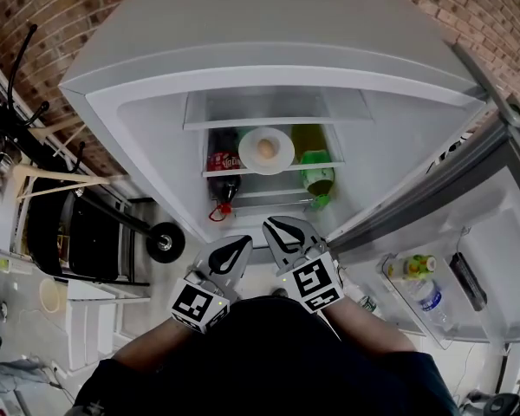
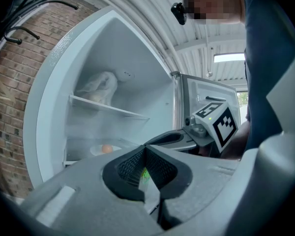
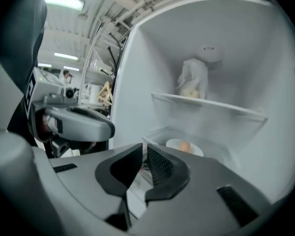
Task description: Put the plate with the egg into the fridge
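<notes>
A white plate (image 1: 282, 156) with a brown egg (image 1: 266, 148) on it rests on a glass shelf inside the open fridge (image 1: 156, 137). The plate (image 2: 97, 151) also shows low in the left gripper view, and the egg (image 3: 185, 146) in the right gripper view. Both grippers are drawn back outside the fridge, close to the person's body, side by side. My left gripper (image 1: 244, 240) is shut and holds nothing. My right gripper (image 1: 272, 224) has a narrow slit between its pads, with nothing in it. Neither touches the plate.
A dark cola bottle (image 1: 224, 178) and a green bottle (image 1: 317, 178) stand beside and below the plate. A white bag (image 3: 192, 80) lies on the upper shelf. The open door (image 1: 481, 258) at right holds bottles (image 1: 420, 280). A brick wall and black furniture (image 1: 78, 232) are left.
</notes>
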The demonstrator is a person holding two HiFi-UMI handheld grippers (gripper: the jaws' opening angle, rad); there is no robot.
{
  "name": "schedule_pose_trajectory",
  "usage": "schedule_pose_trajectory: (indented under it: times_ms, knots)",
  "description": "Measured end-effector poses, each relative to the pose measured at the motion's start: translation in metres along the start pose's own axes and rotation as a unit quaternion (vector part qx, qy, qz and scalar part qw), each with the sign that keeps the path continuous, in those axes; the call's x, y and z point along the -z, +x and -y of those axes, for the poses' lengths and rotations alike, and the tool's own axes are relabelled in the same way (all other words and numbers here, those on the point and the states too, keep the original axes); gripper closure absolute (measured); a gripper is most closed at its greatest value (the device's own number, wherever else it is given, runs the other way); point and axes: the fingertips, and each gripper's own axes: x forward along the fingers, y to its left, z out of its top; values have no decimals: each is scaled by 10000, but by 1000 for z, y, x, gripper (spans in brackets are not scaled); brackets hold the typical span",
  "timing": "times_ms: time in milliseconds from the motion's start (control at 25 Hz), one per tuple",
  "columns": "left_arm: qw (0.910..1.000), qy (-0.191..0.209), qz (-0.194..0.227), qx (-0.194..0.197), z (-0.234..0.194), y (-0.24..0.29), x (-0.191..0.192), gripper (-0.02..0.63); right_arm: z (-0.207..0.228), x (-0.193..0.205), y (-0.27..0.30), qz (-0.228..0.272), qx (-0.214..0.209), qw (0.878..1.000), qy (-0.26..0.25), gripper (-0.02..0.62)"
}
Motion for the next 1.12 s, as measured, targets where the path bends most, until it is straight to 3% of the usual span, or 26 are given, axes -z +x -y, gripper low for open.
schedule_pose_trajectory:
  times_ms: [160, 560, 1120]
  knots:
    - [10000, 53, 20, 32, 0, 1, -1, 603, -8, -7, -8, 527, -429, 9941, 840, 565]
    - [9999, 44, -68, 92, 8, 1, 4, 603, -21, 2, -22, 1401, -920, 9651, 2011, 586]
    - [10000, 31, -25, 68, 14, -2, 5, 602, -35, 3, -26, 1422, -1092, 9636, 1985, 586]
